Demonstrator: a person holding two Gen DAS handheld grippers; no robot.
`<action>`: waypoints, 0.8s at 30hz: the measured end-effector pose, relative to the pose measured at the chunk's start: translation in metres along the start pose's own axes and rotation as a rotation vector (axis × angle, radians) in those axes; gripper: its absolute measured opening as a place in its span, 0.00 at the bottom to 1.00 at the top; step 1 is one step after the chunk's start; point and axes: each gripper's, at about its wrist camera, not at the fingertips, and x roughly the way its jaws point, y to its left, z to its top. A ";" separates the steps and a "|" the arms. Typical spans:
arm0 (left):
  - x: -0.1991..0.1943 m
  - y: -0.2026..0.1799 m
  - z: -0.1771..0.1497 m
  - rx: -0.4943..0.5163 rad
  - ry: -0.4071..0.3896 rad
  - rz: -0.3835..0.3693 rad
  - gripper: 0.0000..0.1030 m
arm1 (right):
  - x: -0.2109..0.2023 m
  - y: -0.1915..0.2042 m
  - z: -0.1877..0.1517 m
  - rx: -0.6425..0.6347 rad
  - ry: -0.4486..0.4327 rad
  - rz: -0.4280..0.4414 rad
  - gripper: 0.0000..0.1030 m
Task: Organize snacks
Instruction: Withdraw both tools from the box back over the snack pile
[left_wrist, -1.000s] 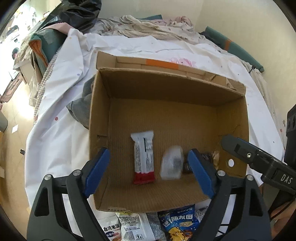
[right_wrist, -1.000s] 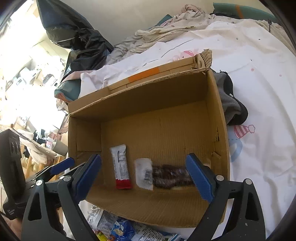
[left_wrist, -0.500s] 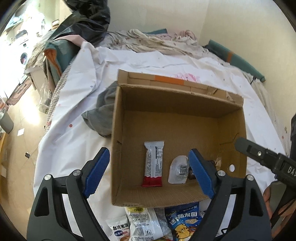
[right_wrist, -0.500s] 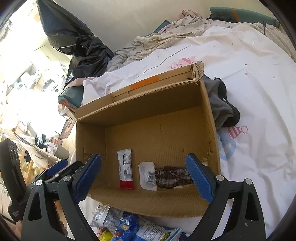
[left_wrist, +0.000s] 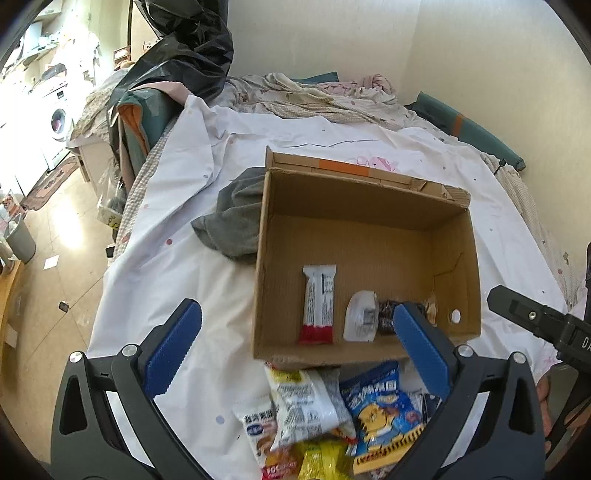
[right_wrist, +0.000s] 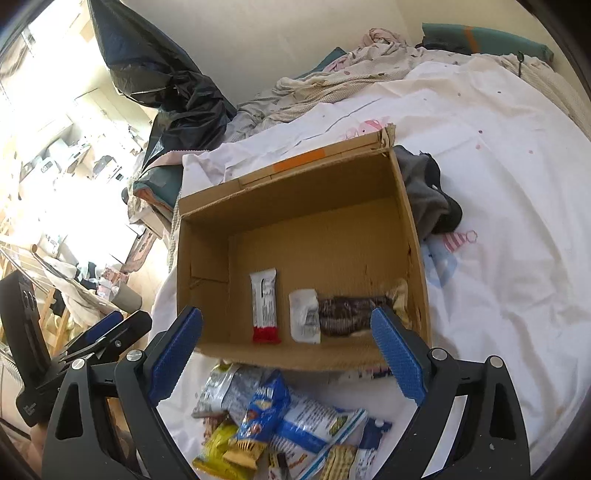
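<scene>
On the bed, left tongs (left_wrist: 295, 339) gape empty. In the cardboard box (left_wrist: 354, 206) lie a white bar (left_wrist: 319, 302) and cookie pack (right_wrist: 332, 312); the snack pile (right_wrist: 273, 417) waits outside. Right tongs (right_wrist: 286, 347) also gape empty.

Handheld two-finger grippers: black frames, blue pads.

The left gripper (left_wrist: 297, 347) and right gripper (right_wrist: 286, 350) each have black plastic arms with triangular cut-outs, silver round screws at the pivots, and ribbed blue pads (left_wrist: 173, 347) on the inner finger faces. The right unit's body shows white lettering "DA" in the left wrist view. A strip of skin (left_wrist: 546, 404) shows beneath it.
</scene>
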 end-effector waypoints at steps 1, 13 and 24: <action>-0.003 0.001 -0.002 -0.002 0.001 0.002 1.00 | -0.002 0.000 -0.004 0.000 0.000 -0.002 0.95; -0.022 0.029 -0.029 -0.112 0.078 0.031 1.00 | -0.016 0.000 -0.036 0.020 0.030 -0.037 0.99; -0.021 0.037 -0.053 -0.173 0.160 0.040 1.00 | -0.022 -0.003 -0.051 -0.005 0.056 -0.100 0.99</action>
